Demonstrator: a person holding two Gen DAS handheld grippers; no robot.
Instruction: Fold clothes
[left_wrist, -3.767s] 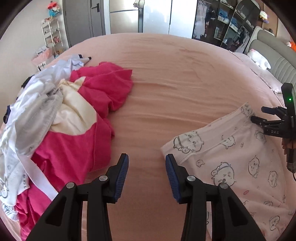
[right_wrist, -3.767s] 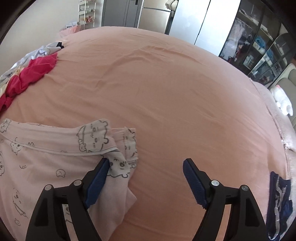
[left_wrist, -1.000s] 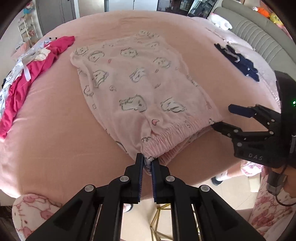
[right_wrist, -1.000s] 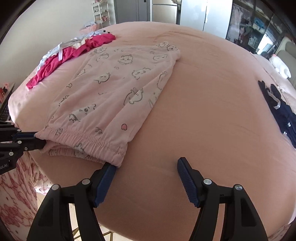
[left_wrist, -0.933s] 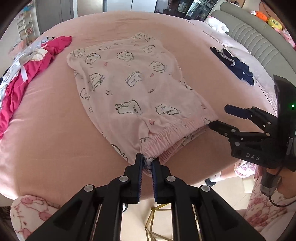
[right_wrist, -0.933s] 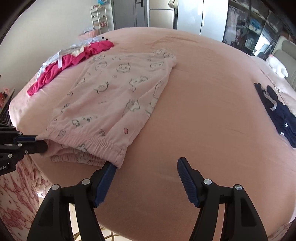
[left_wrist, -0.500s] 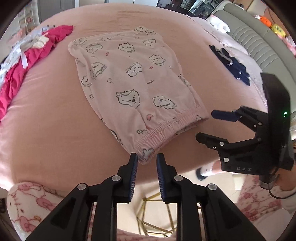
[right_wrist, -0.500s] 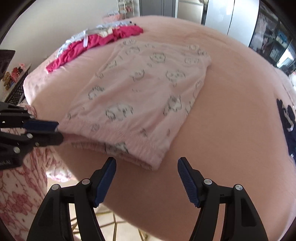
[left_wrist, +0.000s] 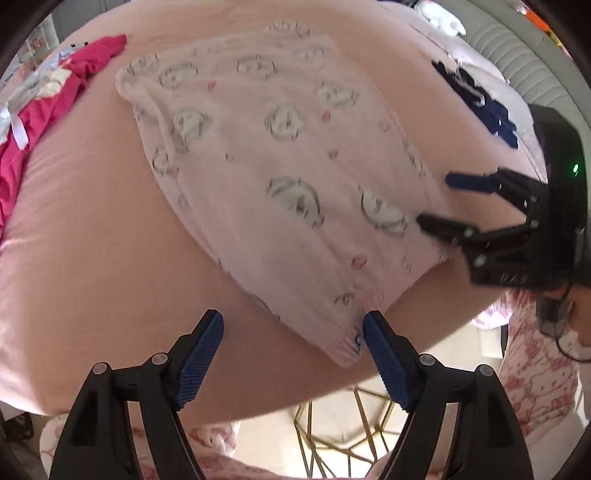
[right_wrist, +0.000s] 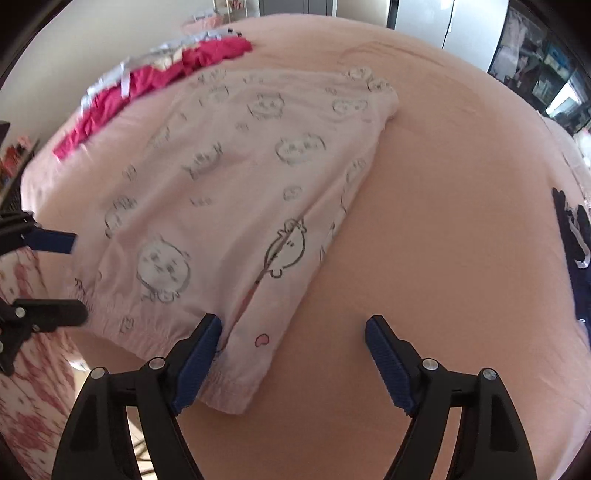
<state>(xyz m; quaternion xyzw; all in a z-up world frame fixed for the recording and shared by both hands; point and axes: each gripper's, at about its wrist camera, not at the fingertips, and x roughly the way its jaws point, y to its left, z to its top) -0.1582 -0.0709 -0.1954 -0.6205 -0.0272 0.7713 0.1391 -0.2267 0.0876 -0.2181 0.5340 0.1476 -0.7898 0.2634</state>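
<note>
Left wrist view
Left tongs (left_wrist: 291, 336): wide open, holding nothing. They hang over the near edge of the bed.
Pink pajama pants (left_wrist: 280, 177): they lie flat on the bed (left_wrist: 92, 240), folded over, with little animal faces on them. The stretchy waist end is at the near edge of the bed. One corner of the waist touches the right blue pad or sits just beside it; I cannot tell which.
Right tongs (left_wrist: 434, 201): open too, holding nothing. They come in from the right side, and the lower finger lies over the waist end of the pants.
Red clothes pile (left_wrist: 44, 110): by the far left edge of the bed, well apart from the pants. White cloth is mixed in.
Dark blue clothes (left_wrist: 480, 107): by the far right edge of the bed.

Right wrist view
Right tongs (right_wrist: 293, 343): wide open and gripping nothing. The left blue pad is at the waist corner of the pink pajama pants (right_wrist: 258, 177).
Left tongs (right_wrist: 70, 273): at the left edge, open, one finger above the waist end and one finger beside it.
Bed (right_wrist: 443, 221): bare pink sheet to the right of the pants.
Red clothes pile (right_wrist: 155, 74): at the far left corner of the bed.
Dark blue clothes (right_wrist: 576, 236): at the right edge of the bed.
</note>
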